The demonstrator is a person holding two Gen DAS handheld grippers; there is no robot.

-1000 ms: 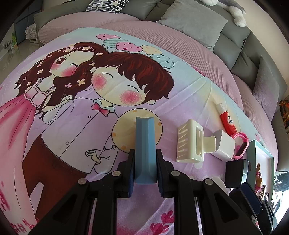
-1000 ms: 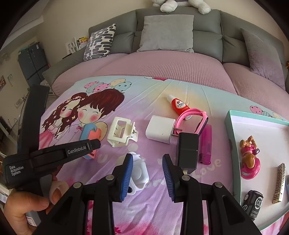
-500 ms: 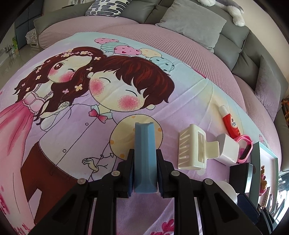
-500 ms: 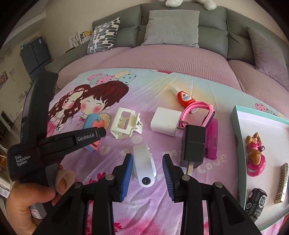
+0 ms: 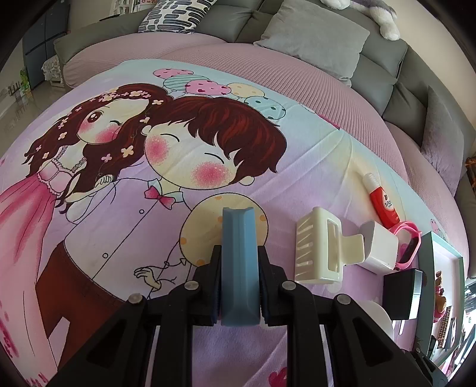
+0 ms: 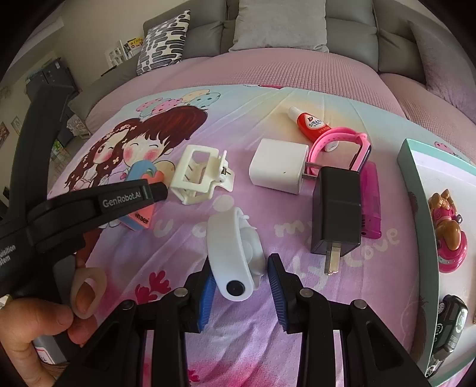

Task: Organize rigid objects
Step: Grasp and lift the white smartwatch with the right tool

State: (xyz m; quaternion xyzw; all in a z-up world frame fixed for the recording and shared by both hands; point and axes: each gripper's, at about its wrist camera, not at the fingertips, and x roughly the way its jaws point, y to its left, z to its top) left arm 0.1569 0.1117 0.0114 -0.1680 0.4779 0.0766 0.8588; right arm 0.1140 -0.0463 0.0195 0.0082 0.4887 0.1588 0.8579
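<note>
My left gripper (image 5: 239,282) is shut on a blue block (image 5: 239,262), held just above the cartoon bedsheet; the block also shows in the right wrist view (image 6: 139,190) with an orange face. My right gripper (image 6: 241,285) is open around a white clip-like gadget (image 6: 235,253) lying on the sheet, its fingers on either side of it, not closed. A cream hair claw (image 6: 197,174), white charger (image 6: 278,166), black charger (image 6: 337,211), pink watch (image 6: 342,143), pink lighter-like item (image 6: 372,202) and red glue bottle (image 6: 309,123) lie beyond.
A teal-rimmed tray (image 6: 416,184) at the right holds a pink toy figure (image 6: 449,235) and a black key fob (image 6: 452,321). A grey sofa with cushions (image 6: 279,26) lies beyond the pink mattress. The hair claw (image 5: 321,247) lies right of the left gripper.
My right gripper has moved forward and down, so the white gadget now sits between its open fingers. My left gripper still holds the blue block, shifted slightly.
</note>
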